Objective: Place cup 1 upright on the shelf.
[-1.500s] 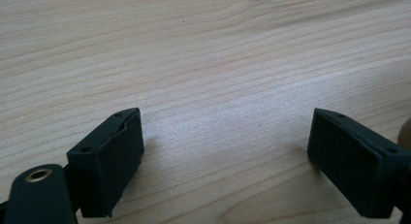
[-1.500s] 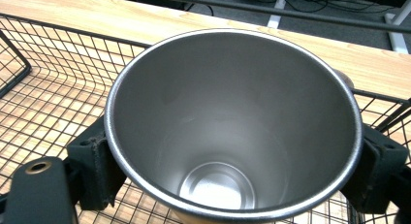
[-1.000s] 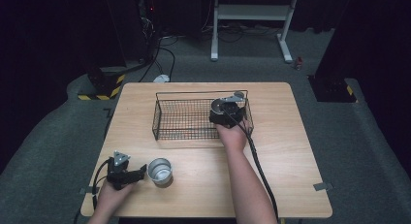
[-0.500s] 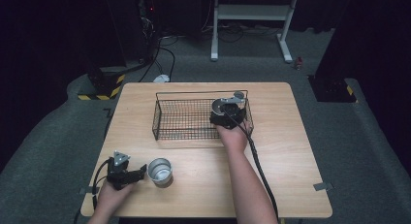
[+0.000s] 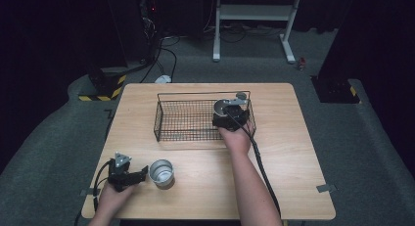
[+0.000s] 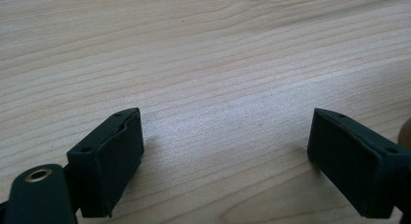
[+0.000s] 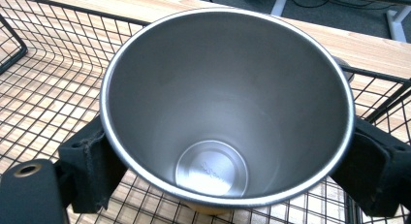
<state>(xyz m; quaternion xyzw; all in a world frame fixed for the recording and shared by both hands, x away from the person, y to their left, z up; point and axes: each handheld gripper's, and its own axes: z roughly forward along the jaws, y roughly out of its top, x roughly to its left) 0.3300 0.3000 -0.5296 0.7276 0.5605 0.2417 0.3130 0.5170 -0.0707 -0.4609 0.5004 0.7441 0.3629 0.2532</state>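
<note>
The right tongs (image 7: 228, 170) grip a steel cup (image 7: 228, 107) over the wire basket (image 5: 169, 119); it should go down upright. The left tongs (image 6: 228, 161) are open on the bench (image 6: 203, 54).

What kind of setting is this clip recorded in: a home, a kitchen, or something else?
Most likely a lab or recording studio, not a home: a lone wooden table on grey carpet, dark curtained surroundings, hazard-striped tape on the floor, and cables running to equipment racks behind.

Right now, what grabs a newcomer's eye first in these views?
The steel cup clamped in the right gripper over the wire basket, at its right end. Then a second cup upright on the wooden table, just right of the left gripper, whose jaws are open, empty.
</note>
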